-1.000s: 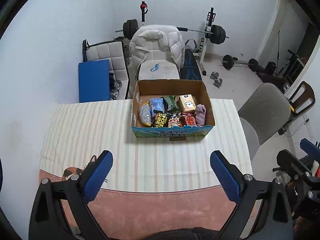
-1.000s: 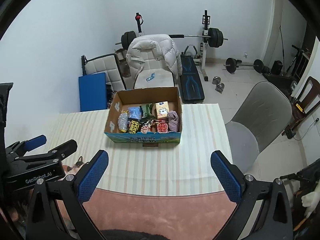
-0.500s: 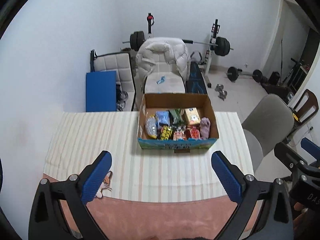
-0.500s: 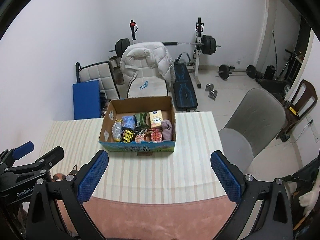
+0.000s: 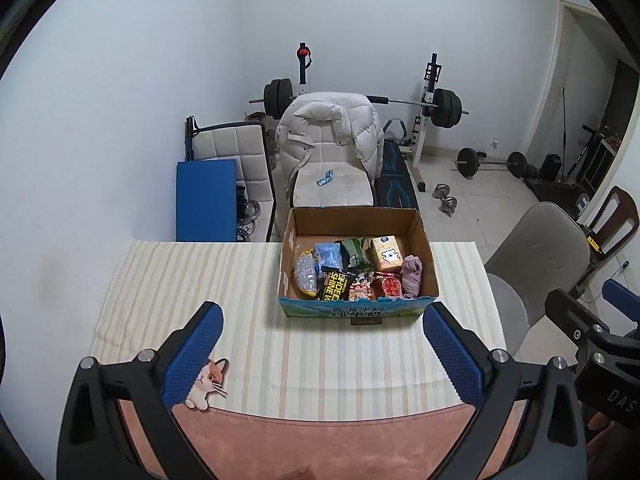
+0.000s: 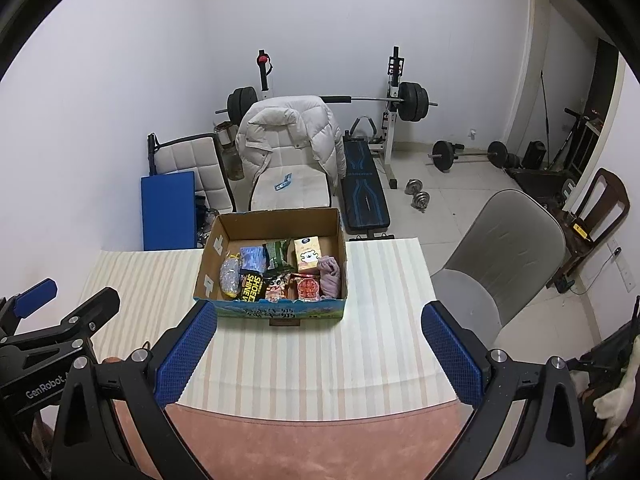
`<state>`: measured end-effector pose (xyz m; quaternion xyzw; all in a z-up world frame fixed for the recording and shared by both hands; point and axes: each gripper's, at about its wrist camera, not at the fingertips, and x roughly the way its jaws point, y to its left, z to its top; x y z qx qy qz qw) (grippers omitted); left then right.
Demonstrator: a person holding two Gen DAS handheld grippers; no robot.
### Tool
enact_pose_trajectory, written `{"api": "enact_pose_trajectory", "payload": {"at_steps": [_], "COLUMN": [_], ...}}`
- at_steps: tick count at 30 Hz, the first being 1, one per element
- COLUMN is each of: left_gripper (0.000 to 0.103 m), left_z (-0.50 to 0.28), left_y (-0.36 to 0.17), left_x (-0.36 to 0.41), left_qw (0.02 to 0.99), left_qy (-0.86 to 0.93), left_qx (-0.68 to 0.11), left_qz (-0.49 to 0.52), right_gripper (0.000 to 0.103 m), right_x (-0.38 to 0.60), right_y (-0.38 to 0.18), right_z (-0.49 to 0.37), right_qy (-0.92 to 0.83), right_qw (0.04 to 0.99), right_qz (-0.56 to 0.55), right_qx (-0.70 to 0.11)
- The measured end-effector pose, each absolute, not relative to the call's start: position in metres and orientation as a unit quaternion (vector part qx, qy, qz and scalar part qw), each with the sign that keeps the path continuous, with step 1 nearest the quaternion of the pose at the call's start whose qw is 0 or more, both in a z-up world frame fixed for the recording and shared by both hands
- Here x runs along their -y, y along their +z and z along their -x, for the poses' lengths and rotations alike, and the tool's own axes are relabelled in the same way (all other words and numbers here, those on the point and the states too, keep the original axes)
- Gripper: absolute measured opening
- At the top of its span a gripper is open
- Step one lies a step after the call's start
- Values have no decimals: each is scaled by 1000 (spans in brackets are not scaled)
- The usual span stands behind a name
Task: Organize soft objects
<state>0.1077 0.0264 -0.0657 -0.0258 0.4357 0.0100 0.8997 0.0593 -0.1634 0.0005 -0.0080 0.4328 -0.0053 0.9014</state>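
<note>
On table: cardboard box (image 5: pixel 356 308) | cat plush (image 5: pixel 206 386) under left tongs (image 5: pixel 320 360) | right tongs (image 6: pixel 320 356): both wide

Both grippers' fingers (image 5: pixel 192 356) (image 6: pixel 186 354) wide apart

Wide-open left hand-held gripper (image 5: pixel 320 356), cardboard box (image 5: pixel 356 310) of snacks, cat plush (image 5: pixel 208 384) at tablecloth edge

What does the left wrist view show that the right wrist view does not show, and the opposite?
Only the left wrist view shows the small cat plush at the near edge of the striped cloth, beside the left gripper, and the right gripper's body at its right edge. Only the right wrist view shows the left gripper's body at its left edge, and a plush at the far right. Both show the cardboard box of snacks with the mauve cloth, and open jaws.
</note>
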Motion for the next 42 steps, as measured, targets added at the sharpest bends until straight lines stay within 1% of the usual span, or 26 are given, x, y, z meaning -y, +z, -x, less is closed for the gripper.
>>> {"api": "enact_pose_trajectory", "payload": {"at_steps": [42], "left_gripper": [102], "left_z": [-114], "left_y": [-64], "left_x": [-26], "left_qw": [899], "left_qy": [4], "left_qx": [-438], "left_qz": [21], "right_gripper": [103], "right_x": [163], "right_y": [4], "right_z": [-65], "right_qy": [-16], "right_qw": [904], "right_qz": [7], "right_qx": [-428]}}
